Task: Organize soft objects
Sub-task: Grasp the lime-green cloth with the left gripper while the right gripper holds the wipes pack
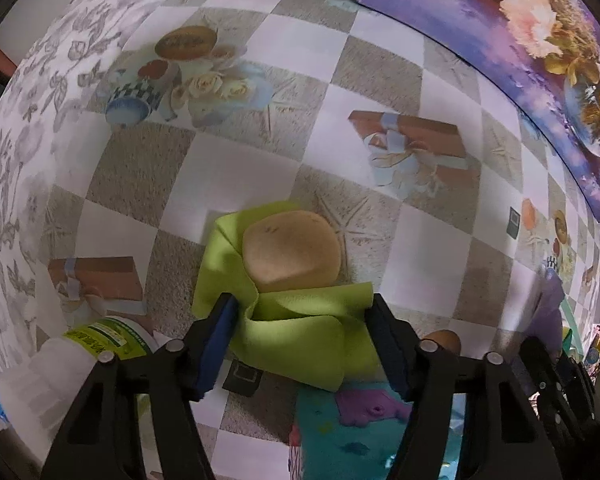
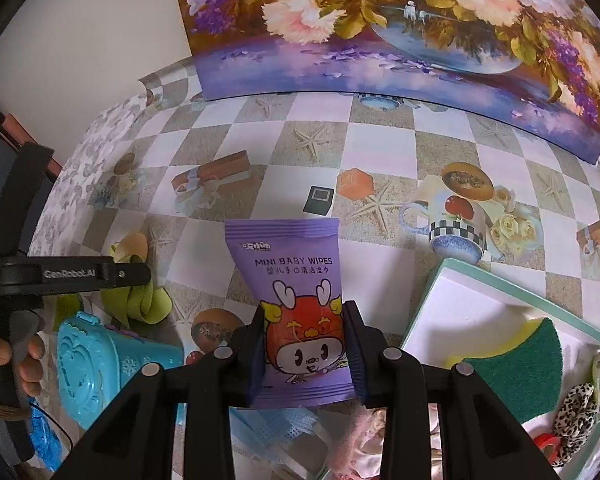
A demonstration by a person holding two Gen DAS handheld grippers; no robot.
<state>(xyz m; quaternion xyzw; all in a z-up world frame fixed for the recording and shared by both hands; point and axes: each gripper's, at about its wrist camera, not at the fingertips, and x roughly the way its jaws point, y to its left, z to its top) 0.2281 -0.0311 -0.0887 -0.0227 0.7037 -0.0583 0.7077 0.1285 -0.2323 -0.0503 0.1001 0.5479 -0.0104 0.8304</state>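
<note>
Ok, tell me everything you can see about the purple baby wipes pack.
The wipes pack is a small soft purple pouch with crimped ends, printed "MINI BABY WIPES" above a cartoon face in a red horned hood. It looks like glossy plastic film, sealed and slightly pinched at the waist. The right gripper is shut on its lower half, holding it upright in front of the checkered tablecloth, left of the white tray.

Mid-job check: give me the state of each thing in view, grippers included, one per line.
left gripper: jaws open, straddling the green cloth, pads not yet pressing.
green cloth: crumpled on the table, folded round a tan sponge.
tan sponge: resting on the cloth, partly wrapped.
right gripper: shut on the baby wipes pack.
baby wipes pack: sealed, held upright.
white tray: open, green scouring sponge inside.
</note>
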